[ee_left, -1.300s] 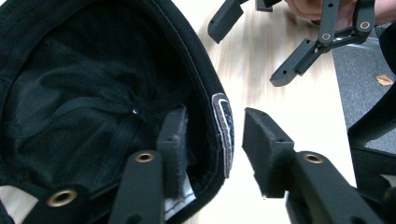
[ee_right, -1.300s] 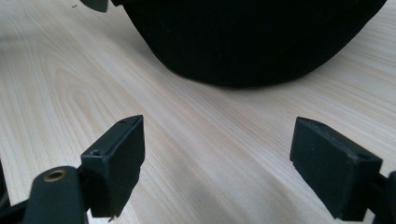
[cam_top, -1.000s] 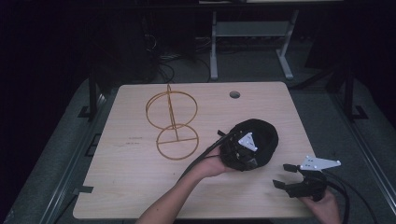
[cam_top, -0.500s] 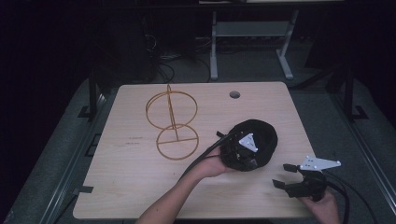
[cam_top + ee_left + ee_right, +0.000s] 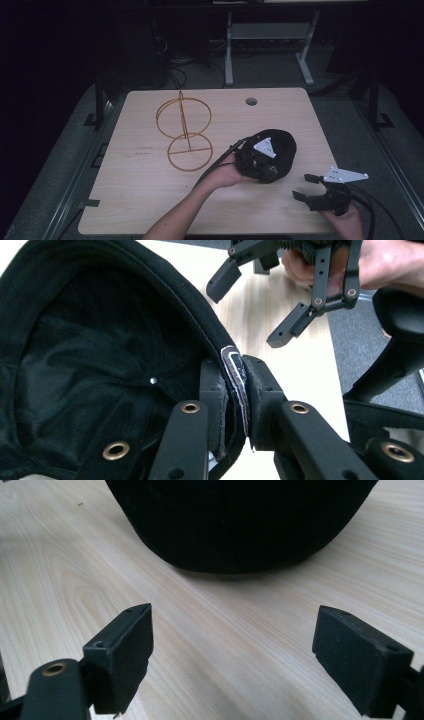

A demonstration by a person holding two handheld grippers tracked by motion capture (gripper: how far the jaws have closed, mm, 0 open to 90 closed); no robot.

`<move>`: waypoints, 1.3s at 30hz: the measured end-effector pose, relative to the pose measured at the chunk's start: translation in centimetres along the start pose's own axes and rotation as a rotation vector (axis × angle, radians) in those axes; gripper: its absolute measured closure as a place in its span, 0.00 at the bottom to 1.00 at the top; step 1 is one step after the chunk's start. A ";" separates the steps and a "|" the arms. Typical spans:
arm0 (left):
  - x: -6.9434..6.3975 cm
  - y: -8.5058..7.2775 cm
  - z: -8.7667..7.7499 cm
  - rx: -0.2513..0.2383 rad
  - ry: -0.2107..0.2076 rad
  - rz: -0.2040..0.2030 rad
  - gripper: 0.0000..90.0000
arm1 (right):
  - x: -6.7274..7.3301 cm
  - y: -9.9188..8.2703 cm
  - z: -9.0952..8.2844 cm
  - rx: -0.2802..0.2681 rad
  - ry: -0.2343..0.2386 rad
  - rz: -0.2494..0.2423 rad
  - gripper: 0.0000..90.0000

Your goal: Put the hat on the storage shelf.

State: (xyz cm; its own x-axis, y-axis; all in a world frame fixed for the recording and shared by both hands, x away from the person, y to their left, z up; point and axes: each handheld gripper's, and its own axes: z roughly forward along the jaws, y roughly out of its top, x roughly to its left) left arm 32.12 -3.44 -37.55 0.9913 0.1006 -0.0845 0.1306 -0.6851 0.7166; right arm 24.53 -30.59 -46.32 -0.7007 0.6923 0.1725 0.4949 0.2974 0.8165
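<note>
A black cap (image 5: 277, 150) is seen on the right half of the wooden table (image 5: 150, 200), lying on the tabletop with its opening turned toward the left gripper (image 5: 257, 162). In the left gripper view the cap (image 5: 100, 340) is shown from inside: dark woven lining, a stitched rim band, and a small pale dot at the crown seam. Its edge, with a strip of whitish seam tape, is pinched between the two black jaws of the left gripper (image 5: 235, 390), which are closed tightly on the fabric. In the right gripper view the rounded black outer cloth of the cap (image 5: 240, 520) is seen resting on the pale wood grain, just ahead of the jaws.

The right gripper (image 5: 307, 187) is held near the table's front right corner, close beside the cap but apart from it; its jaws are spread wide with nothing between them, as is confirmed in its own view (image 5: 232, 655). It is also seen in the left gripper view (image 5: 280, 290), gripped by a hand (image 5: 380, 265).

A gold wire stand (image 5: 184, 132), made of two rings on a thin upright rod, is placed to the left of the cap, well apart from it. A round cable hole (image 5: 251, 101) is cut near the far edge of the table.
</note>
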 end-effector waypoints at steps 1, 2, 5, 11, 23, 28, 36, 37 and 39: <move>0.0 0.1 -0.1 -0.005 -0.001 0.000 0.89 | 0.0 0.1 -0.1 -0.012 0.000 0.004 0.17; 0.0 0.2 -0.3 -0.006 0.002 0.004 0.89 | 0.0 0.1 -0.1 -0.012 0.000 0.004 0.17; 0.0 0.5 -1.0 -0.032 -0.004 -0.006 0.89 | 0.1 0.3 -0.3 -0.037 -0.001 0.008 0.17; 0.1 1.5 -2.6 -0.071 0.000 -0.008 0.89 | 0.4 0.8 -0.6 -0.092 0.000 0.002 0.15; -0.1 3.2 -4.9 -0.166 -0.046 -0.026 0.89 | 1.2 1.6 -0.9 -0.159 0.012 -0.017 0.16; -0.4 3.8 -5.4 -0.177 -0.068 -0.011 0.89 | 1.4 2.1 -1.1 -0.215 0.018 -0.010 0.16; -1.8 4.5 -4.6 -0.151 -0.125 0.044 0.89 | 1.7 2.6 -1.6 -0.291 0.015 -0.005 0.16; -2.0 4.7 -4.4 -0.140 -0.137 0.054 0.89 | 1.7 2.5 -1.6 -0.293 0.018 -0.001 0.16; -2.3 4.9 -4.2 -0.132 -0.150 0.068 0.89 | 1.7 2.4 -1.6 -0.302 0.033 0.002 0.17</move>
State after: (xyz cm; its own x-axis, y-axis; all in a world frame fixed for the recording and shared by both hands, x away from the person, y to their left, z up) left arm 30.41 -3.99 -31.00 0.9902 -0.0575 -0.1276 0.0702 -0.5849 0.8080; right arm 23.73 -29.78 -43.14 -0.7185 0.6696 0.1881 0.3245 0.0836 0.9422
